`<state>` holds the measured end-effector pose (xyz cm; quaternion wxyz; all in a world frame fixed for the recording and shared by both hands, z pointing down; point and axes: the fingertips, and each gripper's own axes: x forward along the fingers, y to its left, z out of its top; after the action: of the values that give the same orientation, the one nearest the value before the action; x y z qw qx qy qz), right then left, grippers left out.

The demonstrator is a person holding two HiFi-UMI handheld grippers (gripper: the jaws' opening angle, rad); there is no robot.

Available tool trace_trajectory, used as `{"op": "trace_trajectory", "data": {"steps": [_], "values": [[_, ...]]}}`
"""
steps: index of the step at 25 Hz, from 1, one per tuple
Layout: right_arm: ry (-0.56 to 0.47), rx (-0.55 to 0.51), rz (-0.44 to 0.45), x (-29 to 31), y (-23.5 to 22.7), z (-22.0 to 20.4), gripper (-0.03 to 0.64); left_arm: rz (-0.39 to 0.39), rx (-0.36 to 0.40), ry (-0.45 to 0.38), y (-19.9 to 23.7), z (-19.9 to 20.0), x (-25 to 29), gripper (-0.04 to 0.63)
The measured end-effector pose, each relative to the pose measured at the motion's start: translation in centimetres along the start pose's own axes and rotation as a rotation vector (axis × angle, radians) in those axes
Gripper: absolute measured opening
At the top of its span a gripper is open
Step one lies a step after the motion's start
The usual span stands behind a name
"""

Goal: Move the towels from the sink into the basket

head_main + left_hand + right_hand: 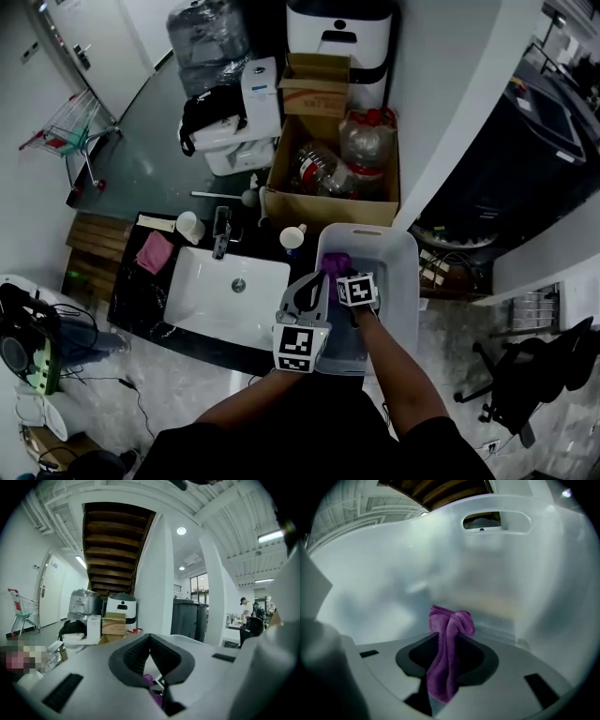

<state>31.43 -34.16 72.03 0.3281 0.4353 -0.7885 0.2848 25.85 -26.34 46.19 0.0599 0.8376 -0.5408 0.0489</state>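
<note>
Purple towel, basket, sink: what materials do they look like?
Purple towel: soft fabric, likely microfibre; fuzzy nap, limp folds. Basket: translucent matte plastic, probably; light glows through its wall, moulded handle slot. Sink: smooth white, ceramic or similar; cannot tell which.

Wooden staircase underside (117,545), ceiling downlight (181,530), shopping trolley (67,127), black office chair (534,375)

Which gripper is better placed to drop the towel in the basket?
Right: the right gripper grips the purple towel, already inside the basket. The left gripper is shut and empty.
</note>
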Motion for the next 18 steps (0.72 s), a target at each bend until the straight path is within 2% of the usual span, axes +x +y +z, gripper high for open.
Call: {"op": "trace_trajectory", "data": {"steps": [6,13,18], "values": [[0.027,0.009,0.027,1.9,0.5,-0.7,0.146,0.045,-0.014,0.007,0.9,-0.1,0.4,0.012],[0.031,-0.012,0.022,2.7,0.3,-1.2,0.186,0.073,-0.031,0.004,1.3,0.0,0.6,0.012],[-0.006,-0.045,-0.041,1.3,-0.8,0.0,0.212,0.063,-0.013,0.001,1.1,0.0,0.4,0.012]]}}
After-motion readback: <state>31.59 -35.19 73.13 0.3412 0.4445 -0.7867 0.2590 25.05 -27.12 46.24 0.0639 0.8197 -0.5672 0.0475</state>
